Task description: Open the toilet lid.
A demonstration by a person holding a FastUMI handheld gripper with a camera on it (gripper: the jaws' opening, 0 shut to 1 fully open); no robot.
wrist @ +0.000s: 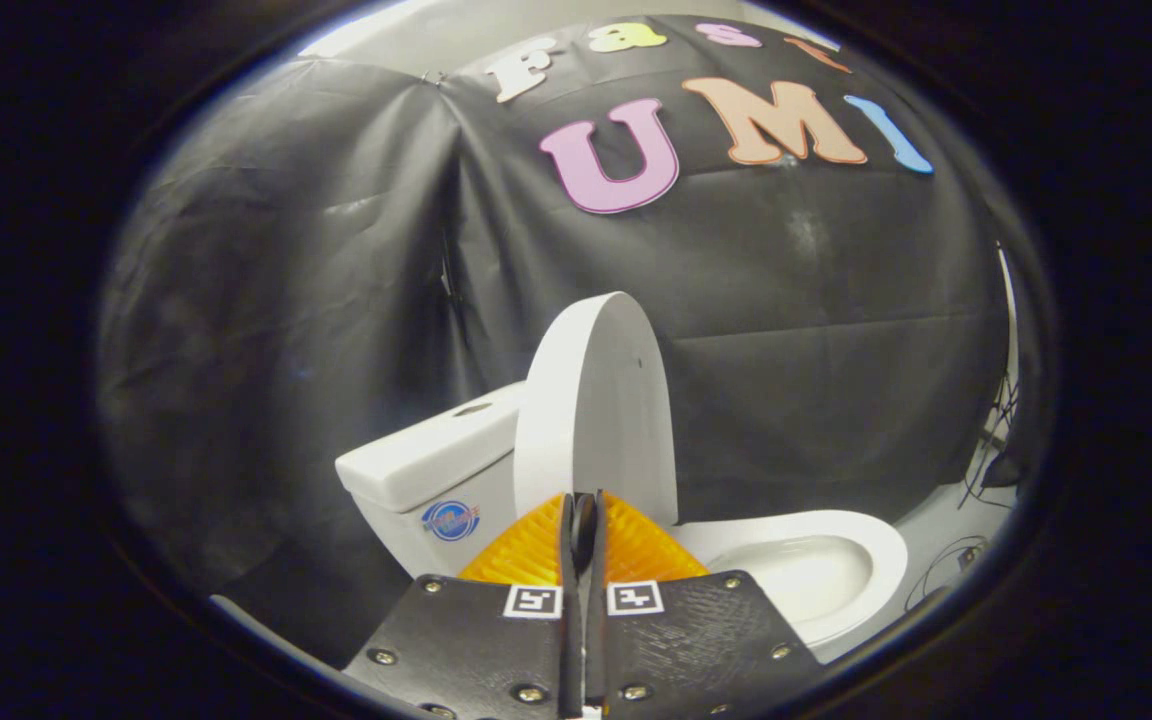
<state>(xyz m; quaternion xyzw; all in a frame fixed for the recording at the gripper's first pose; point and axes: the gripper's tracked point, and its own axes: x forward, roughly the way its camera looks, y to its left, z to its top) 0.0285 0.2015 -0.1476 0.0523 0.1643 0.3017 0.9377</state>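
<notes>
Toilet lid raised, tool closed.
The toilet lid is seen upright just beyond the tool, at 12 o'clock; the fingers are pressed together on nothing. The bowl is found at 3 o'clock, the tank at 10 o'clock.

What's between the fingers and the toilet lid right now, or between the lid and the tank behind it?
Nothing visible. The gripper has its fingers pressed together, empty, just in front of the lid, which already stands upright. Behind the lid sits the tank, with nothing seen in the gap. The bowl lies open beside the fingers.
</notes>
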